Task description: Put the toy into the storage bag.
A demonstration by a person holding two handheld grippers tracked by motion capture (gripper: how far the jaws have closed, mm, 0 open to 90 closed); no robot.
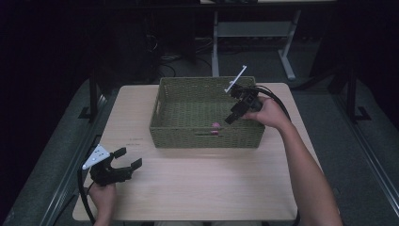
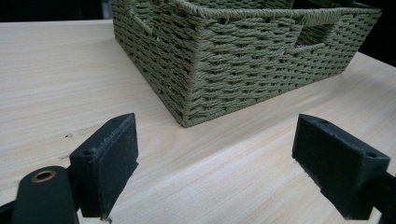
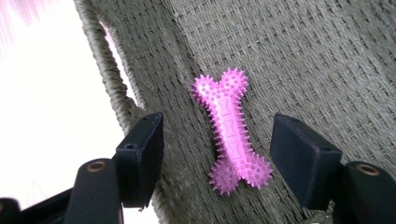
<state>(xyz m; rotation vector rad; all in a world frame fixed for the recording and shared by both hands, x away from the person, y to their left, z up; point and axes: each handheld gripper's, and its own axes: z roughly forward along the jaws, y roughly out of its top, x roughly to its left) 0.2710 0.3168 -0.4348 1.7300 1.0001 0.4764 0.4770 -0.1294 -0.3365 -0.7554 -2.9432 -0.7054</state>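
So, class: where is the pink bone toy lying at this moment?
The pink bone toy lies on the floor of the green woven basket, against its near wall beside the handle slot, under the open right gripper.

the high view looks forward and down from above the person's side of the bench [image 1: 197,188], far enough off to take in the whole top, the woven basket [image 1: 207,136] and the floor beyond. the left gripper view sits low, just above the bench [image 2: 56,70], and faces level along the left tool [image 2: 229,163] toward a near corner of the basket [image 2: 196,88]. the right gripper view rides inside the basket [image 3: 303,56], close up, and looks down along the right tool [image 3: 217,154] at the woven bottom and a pink spiked bone toy [image 3: 231,130]. all three views share the basket; the high view also shows the toy [image 1: 216,126] and both tools.
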